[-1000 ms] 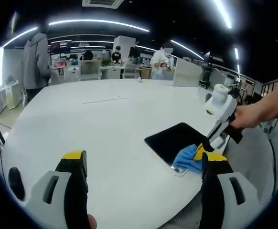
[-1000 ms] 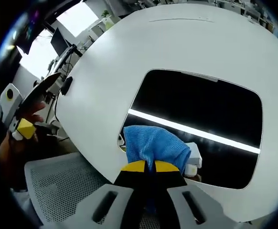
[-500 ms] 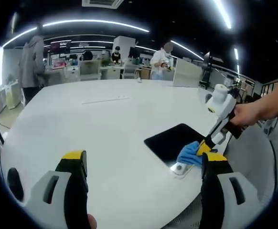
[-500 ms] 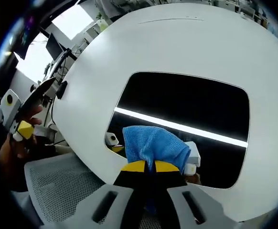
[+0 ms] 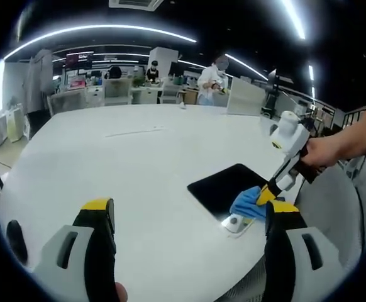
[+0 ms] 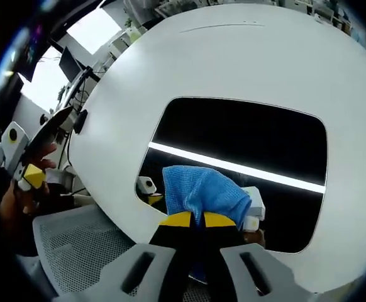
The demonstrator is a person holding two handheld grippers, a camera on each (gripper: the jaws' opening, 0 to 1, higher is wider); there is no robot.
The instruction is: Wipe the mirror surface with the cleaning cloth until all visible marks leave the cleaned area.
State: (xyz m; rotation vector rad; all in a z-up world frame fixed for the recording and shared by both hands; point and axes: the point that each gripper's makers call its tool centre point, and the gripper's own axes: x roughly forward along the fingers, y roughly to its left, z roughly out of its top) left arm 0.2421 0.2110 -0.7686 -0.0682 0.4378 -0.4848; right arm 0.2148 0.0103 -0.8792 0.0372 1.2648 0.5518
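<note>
Wiping step was underway. The right gripper (image 6: 192, 218) had its jaws clamped tight on the blue cleaning cloth (image 6: 203, 192), a bunched wad of it sticking out past the yellow tips and pressed down on the near edge of the mirror (image 6: 252, 141). The mirror lay flat on the white round table (image 6: 139, 94), close to the table's edge on the person's side, its dark glass reflecting a bright ceiling light strip and the gripper's own underside. In the left gripper view, the same right gripper (image 5: 272, 190) came in from the right, held in the person's hand (image 5: 318, 154), with the cloth (image 5: 249, 202) sitting on the mirror's (image 5: 224, 185) near corner. The left gripper (image 5: 186, 217) was spread wide open with nothing between its jaws, hovering above the table (image 5: 107, 157) well apart from the mirror. Marks on the glass were too small to make out, so how much was already clean was hard to judge; most of the far surface looked unwiped by cloth position. Next move probably called for pushing the cloth across toward the far edge with steady downward pressure, keeping the clamp firm and the mirror from sliding on the smooth tabletop.
</note>
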